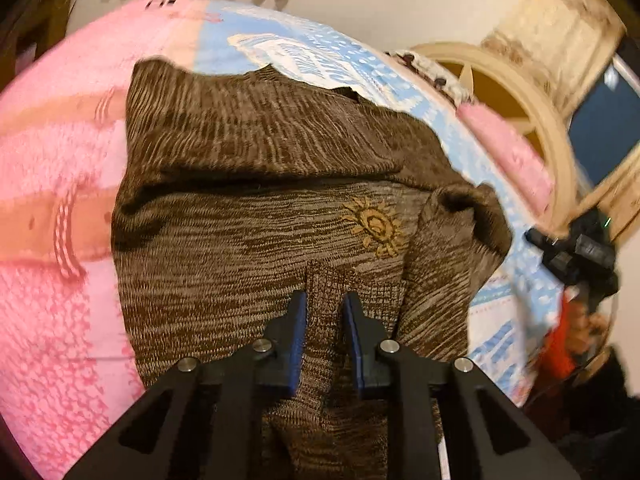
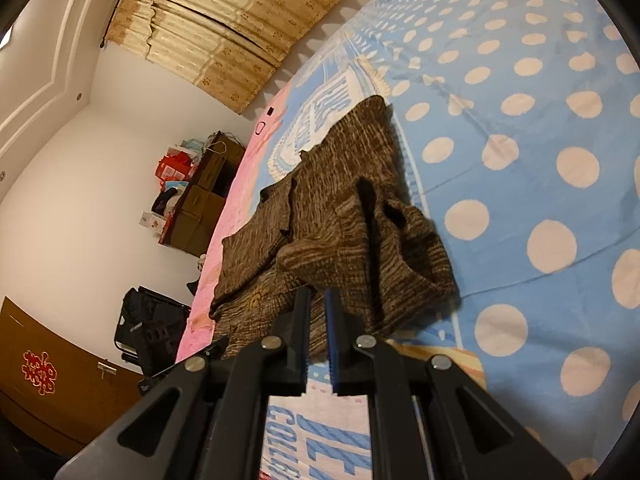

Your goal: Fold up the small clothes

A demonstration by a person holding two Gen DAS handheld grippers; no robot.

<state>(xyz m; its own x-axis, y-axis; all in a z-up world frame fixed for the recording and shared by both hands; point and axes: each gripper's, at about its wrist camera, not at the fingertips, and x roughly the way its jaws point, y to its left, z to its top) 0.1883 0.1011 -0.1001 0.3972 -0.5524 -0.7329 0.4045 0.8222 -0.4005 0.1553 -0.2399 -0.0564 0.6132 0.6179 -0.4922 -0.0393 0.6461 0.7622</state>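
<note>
This is a bedroom in a home. A bed [image 2: 540, 152] fills most of both views, spread with a blue polka-dot sheet [image 2: 520, 80] and a pink blanket [image 1: 52, 160]. In the right wrist view, gold curtains [image 2: 224, 28] hang at 11 o'clock, boxes and red gift bags [image 2: 188, 184] are stacked by the white wall at 9 o'clock, and a brown cabinet [image 2: 60, 380] bearing a red double-happiness emblem [image 2: 39, 372] stands at 8 o'clock. In the left wrist view, a cream headboard [image 1: 516, 92] curves at 2 o'clock.
</note>
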